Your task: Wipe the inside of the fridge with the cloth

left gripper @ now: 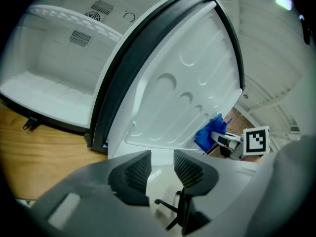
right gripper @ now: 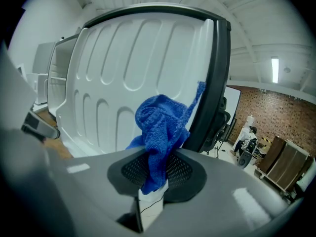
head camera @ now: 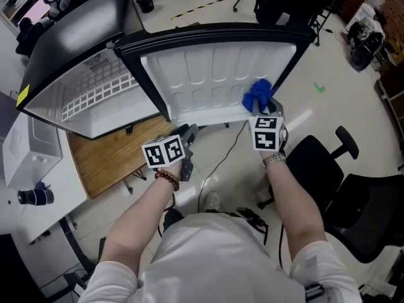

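Observation:
The small fridge (head camera: 95, 103) lies with its white inside facing me and its door (head camera: 208, 74) swung wide. My right gripper (head camera: 262, 110) is shut on a bunched blue cloth (head camera: 257, 95), which is at the door's lower right corner. In the right gripper view the cloth (right gripper: 160, 132) sticks up from between the pads, close to the ribbed door panel (right gripper: 113, 83); I cannot tell if it touches. My left gripper (head camera: 189, 133) hangs below the door's near edge. Its jaws (left gripper: 162, 168) are open and hold nothing.
A wooden board (head camera: 107, 156) lies under the fridge. A white box (head camera: 31, 150) and a camera lens (head camera: 35, 196) sit at the left. A black office chair (head camera: 328, 169) stands just right of my right arm. A cable (head camera: 218, 163) runs across the floor.

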`<state>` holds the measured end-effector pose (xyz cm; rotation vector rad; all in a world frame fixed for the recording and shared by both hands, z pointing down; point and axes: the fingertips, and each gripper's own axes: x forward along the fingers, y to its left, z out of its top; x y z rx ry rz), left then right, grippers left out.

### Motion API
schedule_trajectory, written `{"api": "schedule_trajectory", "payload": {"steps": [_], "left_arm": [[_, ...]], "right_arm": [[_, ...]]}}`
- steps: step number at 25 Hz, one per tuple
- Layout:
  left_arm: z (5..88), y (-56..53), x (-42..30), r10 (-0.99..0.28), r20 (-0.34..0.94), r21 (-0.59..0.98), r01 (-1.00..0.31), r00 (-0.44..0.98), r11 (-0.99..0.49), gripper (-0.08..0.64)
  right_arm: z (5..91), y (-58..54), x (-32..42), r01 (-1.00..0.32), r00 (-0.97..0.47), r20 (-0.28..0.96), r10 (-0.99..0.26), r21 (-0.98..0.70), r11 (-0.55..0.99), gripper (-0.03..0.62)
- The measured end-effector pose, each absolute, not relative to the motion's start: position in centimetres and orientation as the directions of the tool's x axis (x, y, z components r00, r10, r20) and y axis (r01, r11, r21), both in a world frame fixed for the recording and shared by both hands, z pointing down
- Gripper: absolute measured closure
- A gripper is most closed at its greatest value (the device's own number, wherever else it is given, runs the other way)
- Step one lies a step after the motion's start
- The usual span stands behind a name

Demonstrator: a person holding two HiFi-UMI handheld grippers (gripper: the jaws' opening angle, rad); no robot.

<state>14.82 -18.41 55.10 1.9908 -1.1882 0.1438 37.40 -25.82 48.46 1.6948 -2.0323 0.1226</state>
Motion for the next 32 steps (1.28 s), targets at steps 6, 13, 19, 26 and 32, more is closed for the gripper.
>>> {"api": "schedule_trajectory", "payload": {"steps": [6,13,19,26,32], "left_arm": [[55.7,-19.2,15.0,-0.707,0.407,0.696,-0.698,0.578,-0.171,0.403],[55.8,-20.6,15.6,-0.742,0.303,0.814,-0.567,0.598,-0.125,0.403],[56.8,-21.1,14.4,-0.792,0.264,0.871,-0.488,0.55,-0.049,0.407],[57.6,-21.5,13.2,-0.834,0.244,0.9,-0.437,0.494,0.005,0.426],[57.1,-22.1,12.8,-0.858,0.216,0.913,-0.407,0.466,0.009,0.462]], "right_arm": [[46.6,-24.0,36.5,-0.936,-0.165,0.383,-0.909,0.231,0.267,0.528],[46.5,-19.1,33.1,-0.894,-0.284,0.381,-0.88,0.226,0.387,0.528],[48.7,-15.2,29.8,-0.848,-0.367,0.43,-0.825,0.21,0.487,0.528],[51.2,-13.2,27.1,-0.815,-0.412,0.48,-0.774,0.185,0.549,0.528],[51.6,-12.6,25.5,-0.798,-0.434,0.492,-0.754,0.178,0.575,0.528]]}}
